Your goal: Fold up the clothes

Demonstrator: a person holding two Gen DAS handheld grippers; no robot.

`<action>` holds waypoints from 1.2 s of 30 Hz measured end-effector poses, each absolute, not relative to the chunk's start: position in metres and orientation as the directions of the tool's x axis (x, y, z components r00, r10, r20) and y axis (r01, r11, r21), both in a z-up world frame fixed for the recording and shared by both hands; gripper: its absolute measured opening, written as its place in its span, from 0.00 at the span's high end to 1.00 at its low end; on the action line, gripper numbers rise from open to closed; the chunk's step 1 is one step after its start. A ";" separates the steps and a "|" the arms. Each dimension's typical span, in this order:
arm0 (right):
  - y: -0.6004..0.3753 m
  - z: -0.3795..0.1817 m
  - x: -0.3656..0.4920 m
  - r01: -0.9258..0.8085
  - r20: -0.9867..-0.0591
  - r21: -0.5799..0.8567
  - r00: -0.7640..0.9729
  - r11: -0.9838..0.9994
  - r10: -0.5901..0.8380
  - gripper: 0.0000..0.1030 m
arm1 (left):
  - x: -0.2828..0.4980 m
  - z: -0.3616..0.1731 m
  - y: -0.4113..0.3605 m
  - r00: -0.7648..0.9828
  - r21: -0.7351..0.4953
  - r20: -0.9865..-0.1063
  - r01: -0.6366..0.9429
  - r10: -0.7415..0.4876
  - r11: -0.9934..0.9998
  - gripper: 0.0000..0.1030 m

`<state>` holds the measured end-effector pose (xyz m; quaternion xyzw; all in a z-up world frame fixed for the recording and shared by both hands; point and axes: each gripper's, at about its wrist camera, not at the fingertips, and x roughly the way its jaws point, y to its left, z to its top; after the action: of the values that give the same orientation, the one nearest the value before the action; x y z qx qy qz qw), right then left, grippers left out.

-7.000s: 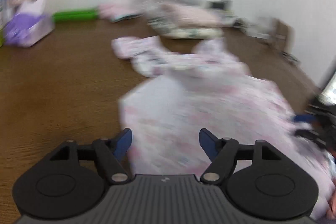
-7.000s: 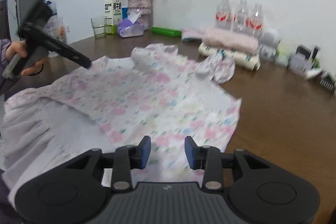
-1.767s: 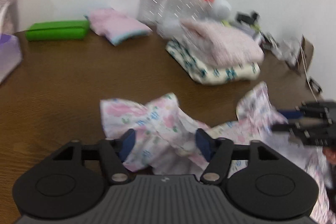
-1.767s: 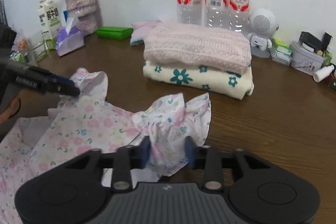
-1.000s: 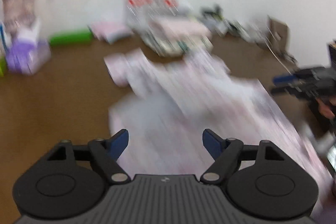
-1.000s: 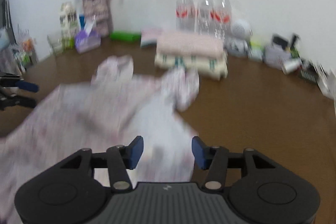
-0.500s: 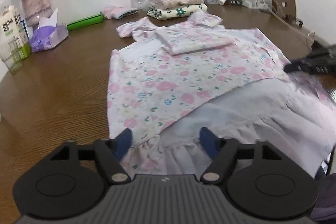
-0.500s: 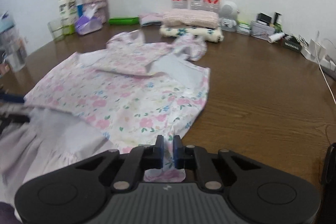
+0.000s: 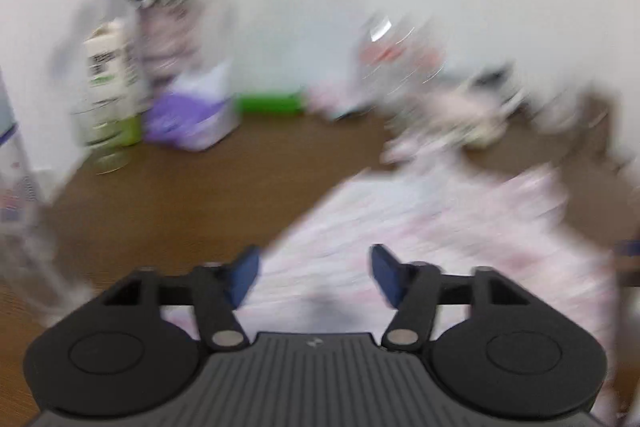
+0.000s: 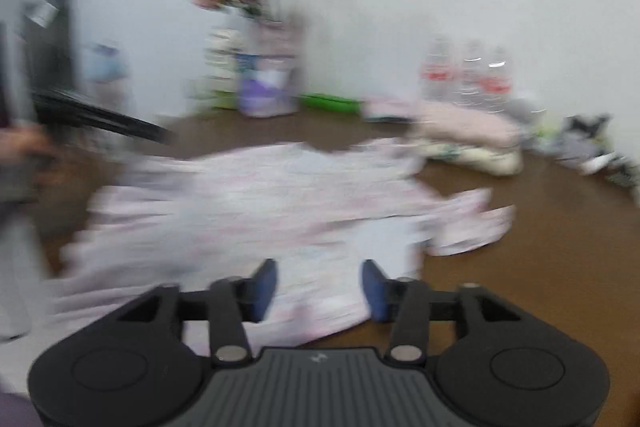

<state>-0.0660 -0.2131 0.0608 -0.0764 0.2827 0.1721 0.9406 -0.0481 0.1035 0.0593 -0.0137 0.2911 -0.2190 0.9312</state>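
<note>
Dress (image 10: 280, 203) lies blurred on your table (image 10: 560, 267), stacked clothes (image 10: 472, 139) at two o'clock. Your left gripper (image 9: 314, 273) and right gripper (image 10: 320, 287) both have jaws spread, empty.

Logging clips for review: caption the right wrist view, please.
Open right gripper above a pink floral garment on a brown wooden table; motion-blurred.

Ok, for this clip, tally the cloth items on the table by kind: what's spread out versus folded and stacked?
Spread-out floral garment: 1
Folded pieces in the stack by the bottles: 2, a pink one on a cream one
Small pink folded piece by the green box: 1, too blurred to be sure of its kind
Total: 4
</note>
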 end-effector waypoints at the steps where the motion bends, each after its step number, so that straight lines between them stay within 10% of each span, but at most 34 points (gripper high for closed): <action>1: -0.219 0.057 -0.050 -0.352 -0.573 -0.014 0.770 0.936 0.281 0.53 | -0.050 0.065 0.104 0.732 -0.183 -0.517 0.412 -0.444 0.892 0.20; 7: -0.244 0.030 0.029 -0.268 -0.641 0.170 0.701 0.948 0.313 0.54 | -0.065 0.033 0.033 0.631 -0.196 -0.610 0.465 -0.479 0.863 0.22; 18: -0.260 0.052 0.079 -0.212 -0.513 0.015 0.837 0.977 0.189 0.53 | -0.089 0.016 0.048 0.670 -0.149 -0.685 0.255 -0.285 0.955 0.30; 22: -0.253 0.026 0.118 -0.244 -0.627 -0.070 0.765 0.967 0.148 0.54 | -0.093 0.013 0.052 0.711 -0.069 -0.683 0.166 -0.168 0.984 0.31; 27: -0.248 0.008 0.115 -0.231 -0.640 -0.082 0.758 0.970 0.127 0.91 | -0.095 0.009 0.058 0.746 0.017 -0.664 0.067 -0.039 0.998 0.32; 36: -0.253 0.005 0.039 0.016 -0.627 -0.217 0.764 0.976 -0.152 0.95 | -0.029 0.004 0.088 0.765 0.041 -0.630 0.201 -0.131 0.979 0.28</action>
<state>0.0391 -0.2529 0.0048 -0.1000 0.3403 -0.0450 0.9339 -0.0289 0.0882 0.0038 0.0533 0.3310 -0.0884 0.9380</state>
